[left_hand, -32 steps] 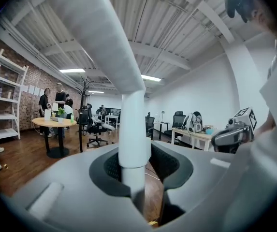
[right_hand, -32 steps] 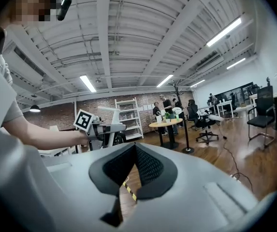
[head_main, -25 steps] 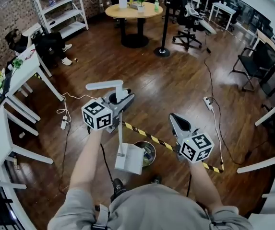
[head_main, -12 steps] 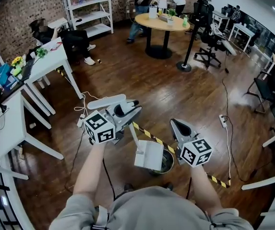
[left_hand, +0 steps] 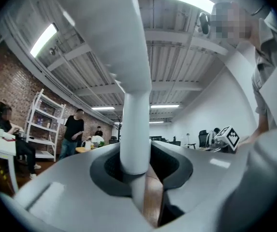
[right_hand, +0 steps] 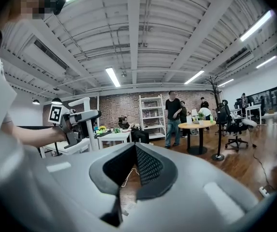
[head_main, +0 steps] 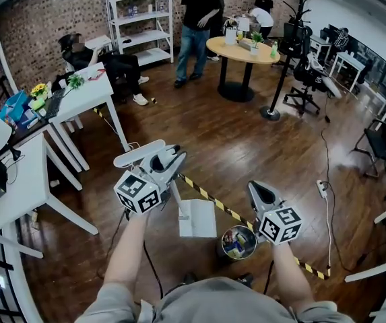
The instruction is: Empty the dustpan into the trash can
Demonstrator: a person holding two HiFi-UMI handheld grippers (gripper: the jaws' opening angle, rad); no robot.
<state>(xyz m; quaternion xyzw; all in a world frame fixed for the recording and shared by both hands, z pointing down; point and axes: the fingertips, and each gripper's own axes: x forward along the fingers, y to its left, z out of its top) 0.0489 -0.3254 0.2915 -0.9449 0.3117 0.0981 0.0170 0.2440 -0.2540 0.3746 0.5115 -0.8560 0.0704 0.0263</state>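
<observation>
My left gripper [head_main: 171, 159] keeps its jaws clamped on the dustpan [head_main: 197, 219] handle. The pan hangs below them, just beside the trash can [head_main: 238, 242]. My right gripper [head_main: 258, 190] has its jaws together, empty.

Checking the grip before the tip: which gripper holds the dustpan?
The left gripper, clamped on the dustpan by its white handle; the right gripper holds nothing.

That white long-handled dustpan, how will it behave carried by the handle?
Probably light: the left tool alone carries the dustpan by its thin handle. It hangs low on that long handle, so it will likely swing. Smooth plastic may twist in the grip.
</observation>
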